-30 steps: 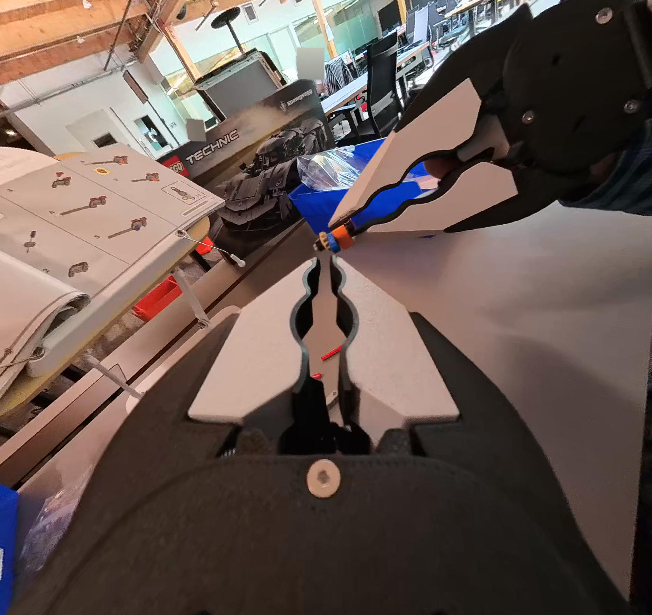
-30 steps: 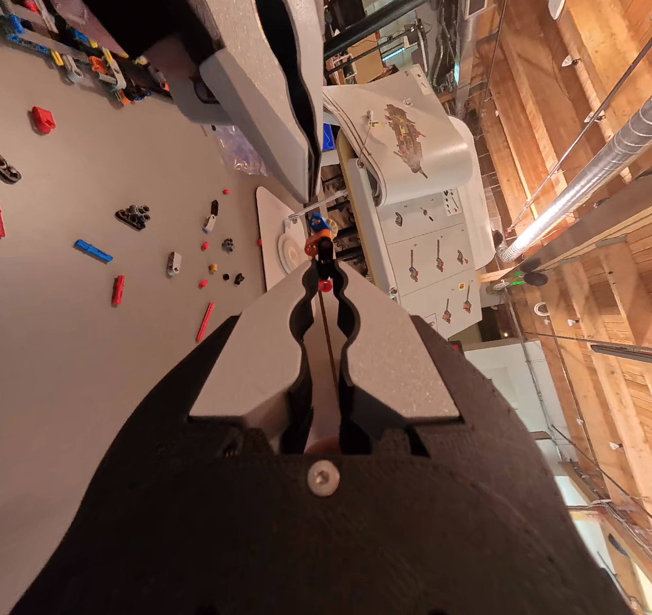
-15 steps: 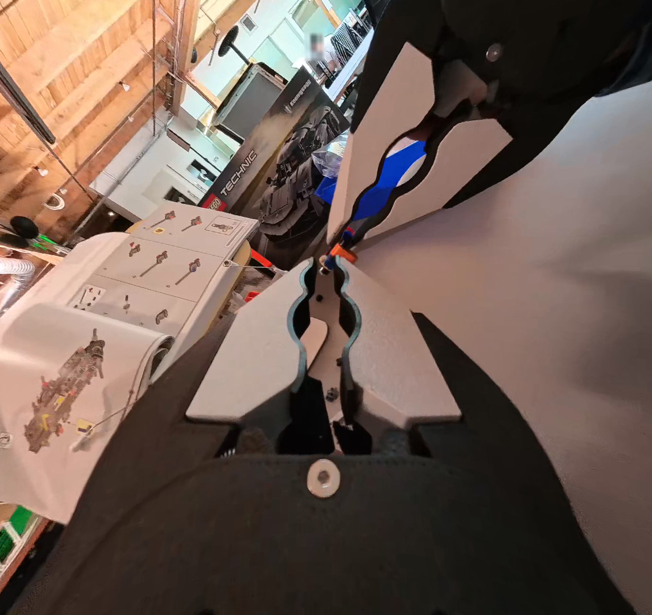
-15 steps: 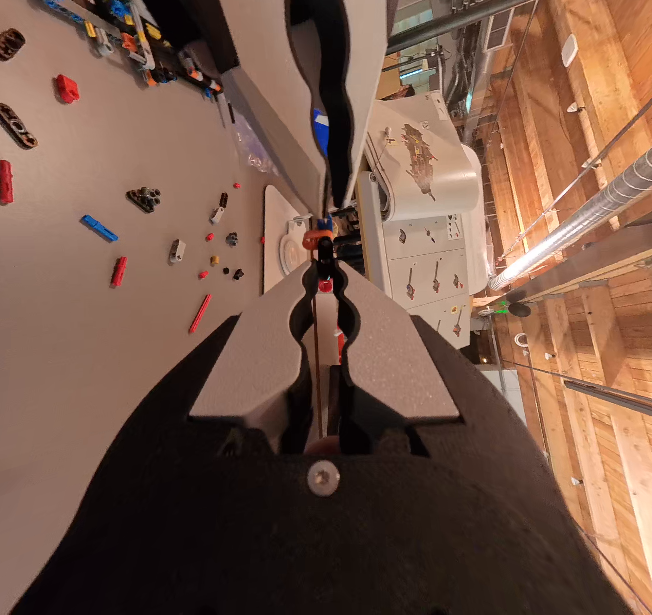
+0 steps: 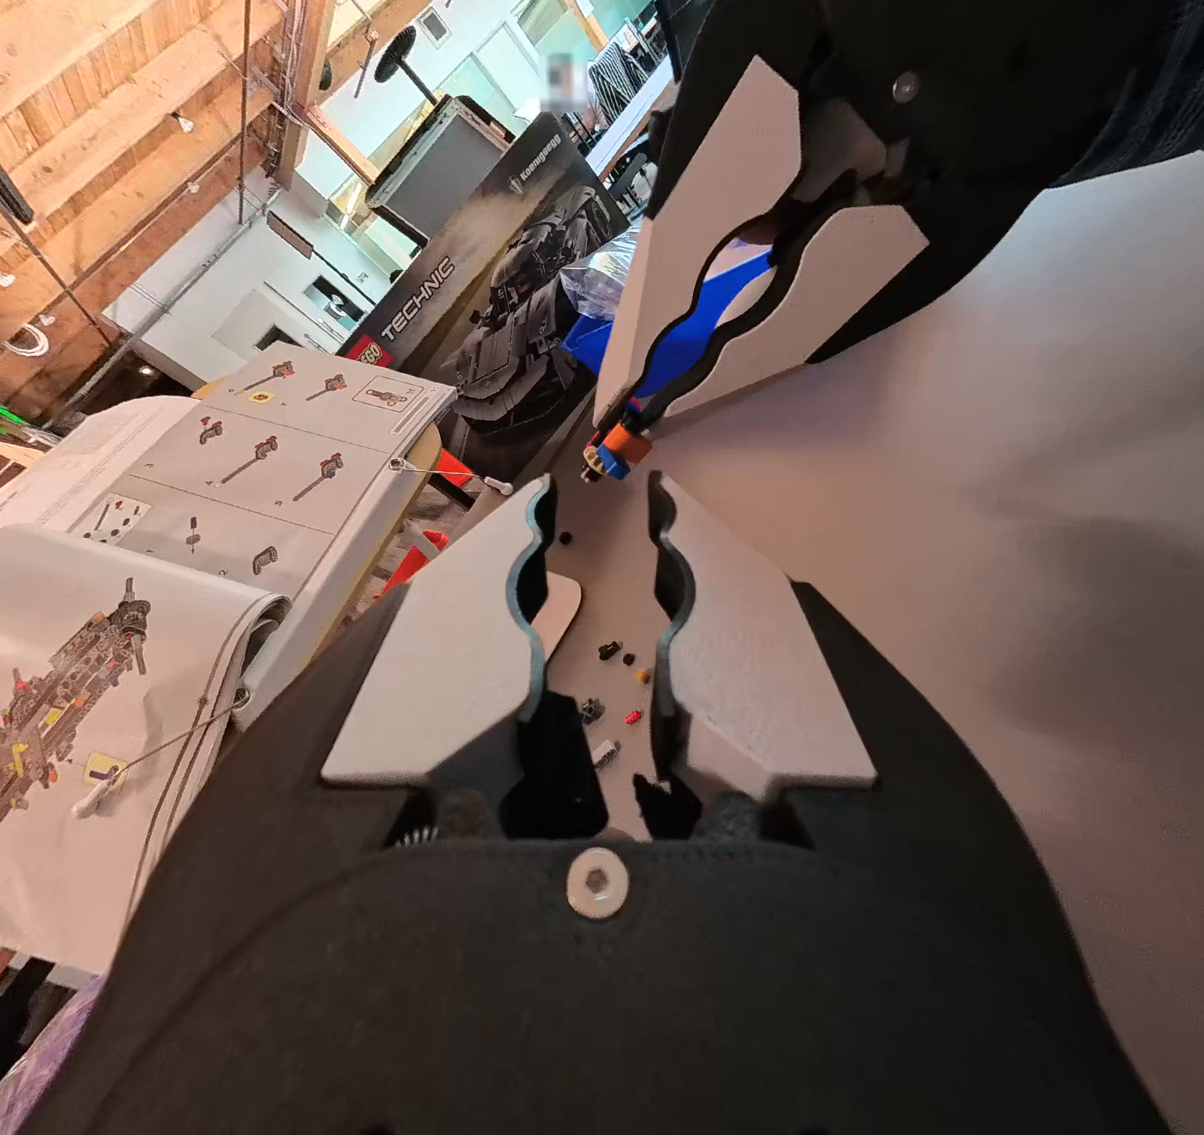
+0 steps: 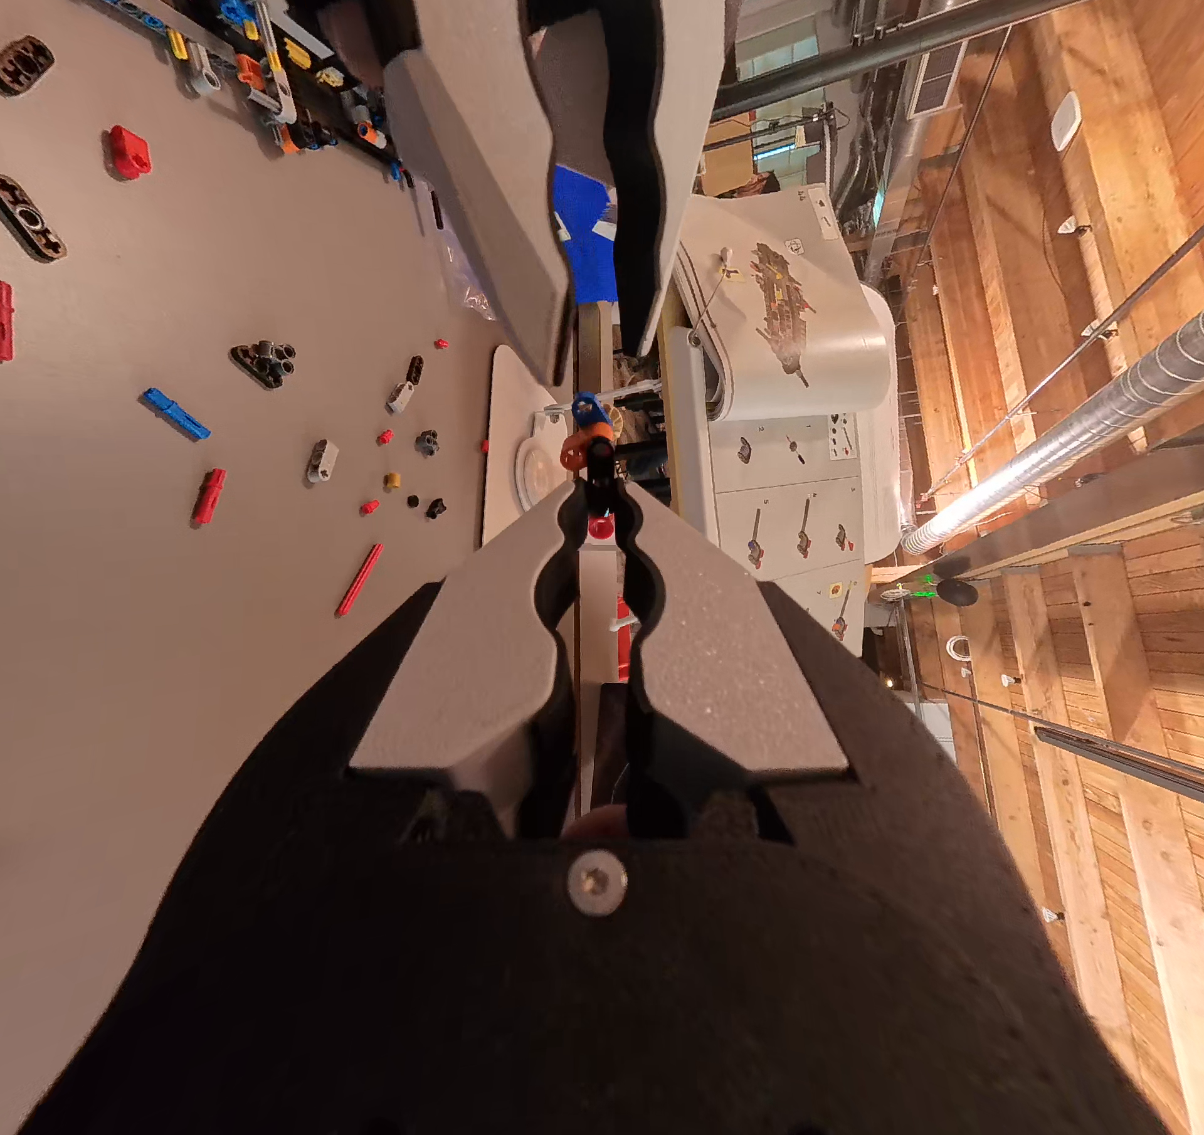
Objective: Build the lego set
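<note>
My right gripper (image 6: 596,491) is shut on a small axle assembly (image 6: 589,446): a black axle with an orange and a blue connector near its tip and a red piece (image 6: 601,527) between the fingers. In the left wrist view the right gripper (image 5: 625,416) reaches in from the upper right, and the assembly (image 5: 612,449), with a tan gear at its end, sticks out of it. My left gripper (image 5: 599,485) is open and empty, its tips just short of the assembly. It also shows in the right wrist view (image 6: 596,361), coming in from the top, above the grey table (image 6: 130,582).
Loose parts lie on the table: a blue pin (image 6: 176,413), a red axle (image 6: 358,579), a dark triangular piece (image 6: 264,361). A partly built frame (image 6: 247,29) lies at the far edge. An open instruction booklet (image 5: 228,472), the set's box (image 5: 508,296) and a blue bin (image 5: 583,335) stand beyond the table. Both grippers' tips are close together, under 4 cm apart.
My left gripper was shut at the tip of the assembly and has now opened, with its tips just off it. The right gripper still holds the assembly. Both views have tilted.
</note>
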The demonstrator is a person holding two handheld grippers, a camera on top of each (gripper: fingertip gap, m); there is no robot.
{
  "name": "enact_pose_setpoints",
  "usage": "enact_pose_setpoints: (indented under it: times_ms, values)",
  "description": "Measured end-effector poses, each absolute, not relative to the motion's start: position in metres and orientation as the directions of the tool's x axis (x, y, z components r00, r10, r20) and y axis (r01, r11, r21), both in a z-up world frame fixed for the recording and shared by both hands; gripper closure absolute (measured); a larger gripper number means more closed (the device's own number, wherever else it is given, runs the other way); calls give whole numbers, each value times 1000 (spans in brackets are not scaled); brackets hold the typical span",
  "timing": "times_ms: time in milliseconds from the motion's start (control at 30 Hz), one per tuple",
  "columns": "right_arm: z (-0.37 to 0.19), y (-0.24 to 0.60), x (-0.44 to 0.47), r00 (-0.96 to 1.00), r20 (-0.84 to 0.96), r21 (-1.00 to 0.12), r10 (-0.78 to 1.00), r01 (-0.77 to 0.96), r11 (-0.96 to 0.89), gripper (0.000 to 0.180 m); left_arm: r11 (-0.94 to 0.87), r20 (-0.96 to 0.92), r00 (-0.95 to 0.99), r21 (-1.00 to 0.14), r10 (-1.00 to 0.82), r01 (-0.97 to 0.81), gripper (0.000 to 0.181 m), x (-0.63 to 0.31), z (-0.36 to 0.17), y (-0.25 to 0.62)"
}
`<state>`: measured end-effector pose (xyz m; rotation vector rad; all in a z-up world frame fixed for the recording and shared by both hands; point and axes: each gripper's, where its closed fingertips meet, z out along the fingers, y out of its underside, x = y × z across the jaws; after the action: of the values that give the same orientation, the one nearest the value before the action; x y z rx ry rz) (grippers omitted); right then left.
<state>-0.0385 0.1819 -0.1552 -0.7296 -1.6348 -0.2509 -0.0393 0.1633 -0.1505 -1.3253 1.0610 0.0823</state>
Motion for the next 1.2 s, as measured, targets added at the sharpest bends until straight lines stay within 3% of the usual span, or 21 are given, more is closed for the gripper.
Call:
enact_pose_setpoints:
  times_ms: [167,367,600,733,833,967,1067,1200]
  values:
    - [-156,181,-46,-55,945,-234,321,571,787,176,346,-734,510,-669,-448,-658,154,-33,-151,160]
    - [-155,183,-53,-73,946,-226,317,555,801,176,362,-790,457,-599,-408,-714,181,-36,-149,158]
    - [-152,190,-57,-82,949,-214,306,547,810,176,362,-791,456,-599,-409,-714,181,-38,-146,154]
    - [-148,196,-58,-75,953,-206,294,552,808,176,340,-732,516,-671,-445,-659,181,-44,-144,151]
    - [-143,200,-58,-60,959,-197,275,554,809,176,279,-592,611,-798,-526,-534,157,-45,-136,155]
    - [-136,199,-60,-43,968,-184,246,542,820,176,131,-390,652,-903,-651,-410,140,-46,-142,161]
    - [-135,198,-63,-45,975,-159,216,537,829,176,10,-215,628,-950,-748,-313,142,-39,-151,160]
    - [-138,196,-67,-66,979,-126,191,534,836,176,-13,-128,616,-976,-777,-219,162,-36,-145,156]
